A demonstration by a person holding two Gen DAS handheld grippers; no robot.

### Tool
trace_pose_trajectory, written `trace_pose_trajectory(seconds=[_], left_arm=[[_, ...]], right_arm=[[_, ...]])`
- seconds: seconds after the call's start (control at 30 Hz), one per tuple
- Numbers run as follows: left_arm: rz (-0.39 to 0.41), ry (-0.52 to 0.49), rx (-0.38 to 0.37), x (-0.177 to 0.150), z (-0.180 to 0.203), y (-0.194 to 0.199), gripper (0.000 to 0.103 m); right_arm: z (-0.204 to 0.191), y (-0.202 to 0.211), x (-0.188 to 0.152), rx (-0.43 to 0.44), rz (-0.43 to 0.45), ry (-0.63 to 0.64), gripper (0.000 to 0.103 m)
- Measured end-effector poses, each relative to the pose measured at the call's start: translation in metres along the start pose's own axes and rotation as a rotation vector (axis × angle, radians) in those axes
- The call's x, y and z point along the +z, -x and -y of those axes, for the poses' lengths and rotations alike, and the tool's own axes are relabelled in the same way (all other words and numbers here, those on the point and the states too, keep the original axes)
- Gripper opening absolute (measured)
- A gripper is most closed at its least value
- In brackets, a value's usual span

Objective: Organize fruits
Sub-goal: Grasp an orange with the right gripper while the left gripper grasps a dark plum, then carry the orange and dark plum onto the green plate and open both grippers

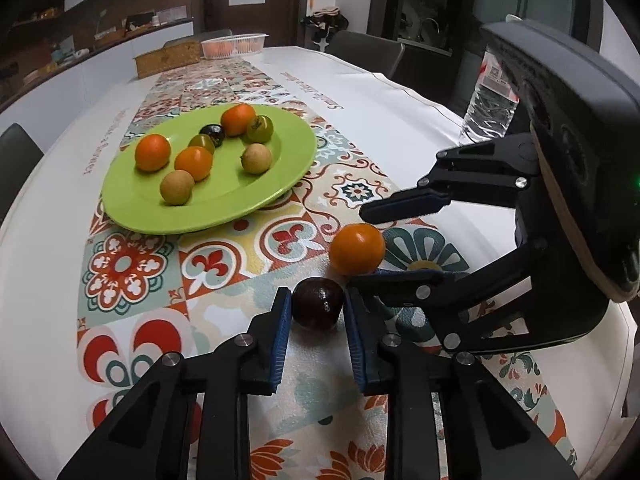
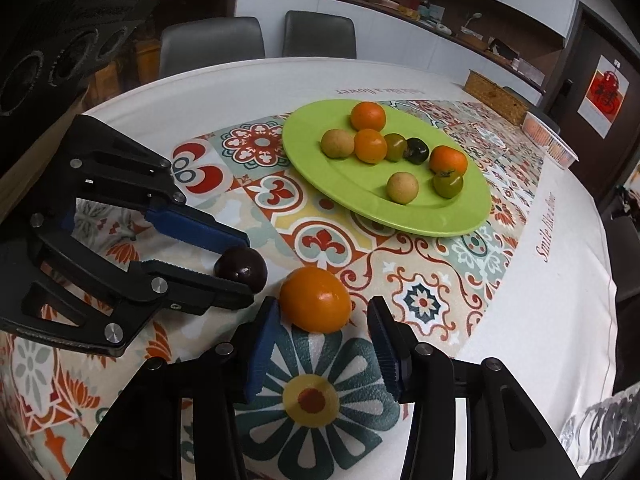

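A dark purple-brown fruit (image 1: pixel 318 306) lies on the patterned tablecloth, and my left gripper (image 1: pixel 317 294) is shut on it, a blue pad pressing each side. The right wrist view shows the same grip, the left gripper (image 2: pixel 247 270) on the dark fruit (image 2: pixel 241 268). Just beside it sits an orange fruit (image 2: pixel 316 300) between the fingers of my right gripper (image 2: pixel 322 304). The left pad is at its skin, but the right pad (image 2: pixel 380 336) stands off with a gap. Beyond them, a green plate (image 1: pixel 200 224) holds several orange, green, tan and dark fruits.
A plastic water bottle (image 1: pixel 486 108) stands at the table's right edge. At the far end are a wicker box (image 1: pixel 168 58) and a white basket (image 1: pixel 234 46). Grey chairs (image 2: pixel 320 34) ring the table. Bare white cloth lies on both sides of the patterned runner.
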State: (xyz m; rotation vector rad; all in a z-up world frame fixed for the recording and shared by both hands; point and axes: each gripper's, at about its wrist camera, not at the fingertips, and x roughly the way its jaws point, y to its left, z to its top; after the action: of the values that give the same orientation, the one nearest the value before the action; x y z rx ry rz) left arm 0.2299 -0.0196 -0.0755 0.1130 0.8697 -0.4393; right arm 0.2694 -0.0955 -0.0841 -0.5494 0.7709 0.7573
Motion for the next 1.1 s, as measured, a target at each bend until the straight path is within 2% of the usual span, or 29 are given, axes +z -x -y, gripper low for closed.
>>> trace_pose_trajectory(seconds=[0.1, 0.33, 0.63, 1.1], left_arm=[[0.002, 0.015, 0.011, 0.000, -0.004, 0.002, 0.027], [0.020, 0.042, 0.028, -0.001, -0.006, 0.008, 0.027], [0.079, 0.049, 0.056, -0.002, -0.001, 0.035, 0.026], [0.177, 0.071, 0.117, 0.002, 0.002, 0.090, 0.026]], right_arm=[[0.000, -0.003, 0.002, 0.023, -0.005, -0.017, 0.038], [-0.001, 0.000, 0.003, 0.027, -0.003, -0.061, 0.038], [-0.003, 0.021, 0.003, 0.018, 0.038, -0.148, 0.038], [-0.014, 0.071, 0.019, -0.061, 0.134, -0.207, 0.038]])
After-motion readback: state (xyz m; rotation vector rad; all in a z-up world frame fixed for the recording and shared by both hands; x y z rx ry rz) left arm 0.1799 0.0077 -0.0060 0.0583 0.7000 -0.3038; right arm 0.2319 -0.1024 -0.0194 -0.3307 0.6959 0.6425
